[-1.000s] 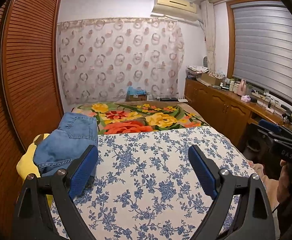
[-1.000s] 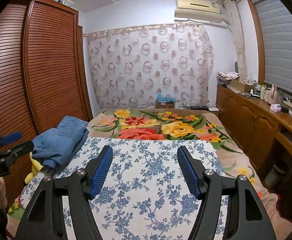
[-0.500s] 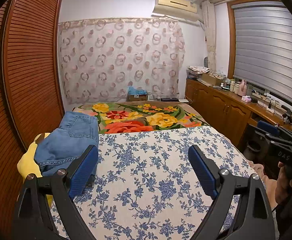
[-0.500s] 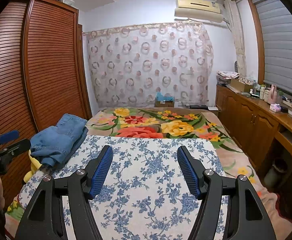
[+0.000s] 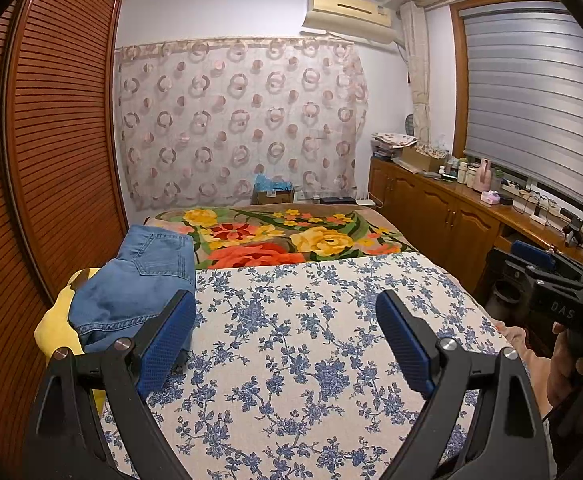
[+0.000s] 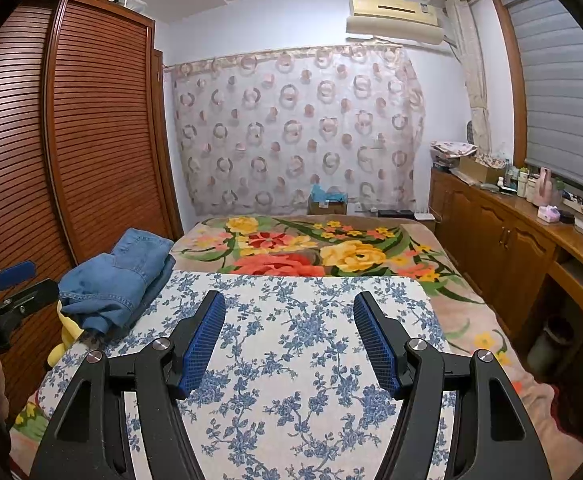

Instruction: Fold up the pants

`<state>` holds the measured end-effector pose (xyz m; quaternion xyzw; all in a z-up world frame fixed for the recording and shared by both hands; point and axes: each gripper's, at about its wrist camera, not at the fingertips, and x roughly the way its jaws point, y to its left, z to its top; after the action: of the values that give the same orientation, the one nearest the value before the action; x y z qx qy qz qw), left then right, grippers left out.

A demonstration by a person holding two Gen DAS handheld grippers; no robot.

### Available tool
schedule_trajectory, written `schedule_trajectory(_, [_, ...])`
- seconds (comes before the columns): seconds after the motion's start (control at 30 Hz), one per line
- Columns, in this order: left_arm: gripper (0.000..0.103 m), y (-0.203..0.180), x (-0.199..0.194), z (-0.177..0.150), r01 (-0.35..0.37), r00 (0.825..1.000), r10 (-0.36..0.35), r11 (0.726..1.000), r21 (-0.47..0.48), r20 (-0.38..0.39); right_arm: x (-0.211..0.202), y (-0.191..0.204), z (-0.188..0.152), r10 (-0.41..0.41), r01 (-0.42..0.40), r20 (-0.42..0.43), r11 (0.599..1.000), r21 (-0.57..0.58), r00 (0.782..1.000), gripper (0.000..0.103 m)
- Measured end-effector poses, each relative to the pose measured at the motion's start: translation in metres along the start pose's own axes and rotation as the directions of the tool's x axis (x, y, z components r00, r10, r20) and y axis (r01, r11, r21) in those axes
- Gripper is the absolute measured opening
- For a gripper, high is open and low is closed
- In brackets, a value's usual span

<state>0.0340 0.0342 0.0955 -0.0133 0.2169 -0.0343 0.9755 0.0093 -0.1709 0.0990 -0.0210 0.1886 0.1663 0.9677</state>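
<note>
Blue denim pants (image 5: 135,280) lie bunched at the left edge of the bed, partly over a yellow soft item (image 5: 57,322); the right wrist view shows the same pants (image 6: 115,276) far left. My left gripper (image 5: 285,308) hovers open above the blue-flowered sheet (image 5: 291,340), its left pad just in front of the pants with nothing between the pads. Over the same sheet (image 6: 291,360) my right gripper (image 6: 289,312) stands open and holds nothing. Each view catches the other gripper at its side edge, held by a hand.
A bright floral blanket (image 6: 311,248) covers the far half of the bed. A slatted wooden wardrobe (image 5: 51,140) stands close along the left. Wooden cabinets (image 6: 511,248) with bottles and boxes line the right wall, below a window blind. A box (image 5: 273,194) sits by the curtain.
</note>
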Motion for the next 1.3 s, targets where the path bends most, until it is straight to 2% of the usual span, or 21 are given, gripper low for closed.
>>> schedule_trajectory(1.3, [0.092, -0.0006, 0.0, -0.0016, 0.001, 1.0, -0.001, 1.0, 0.002, 0.002, 0.0027, 0.0054, -0.0015, -0.005, 0.005, 0.003, 1.0, 0.005, 1.0, 0.069])
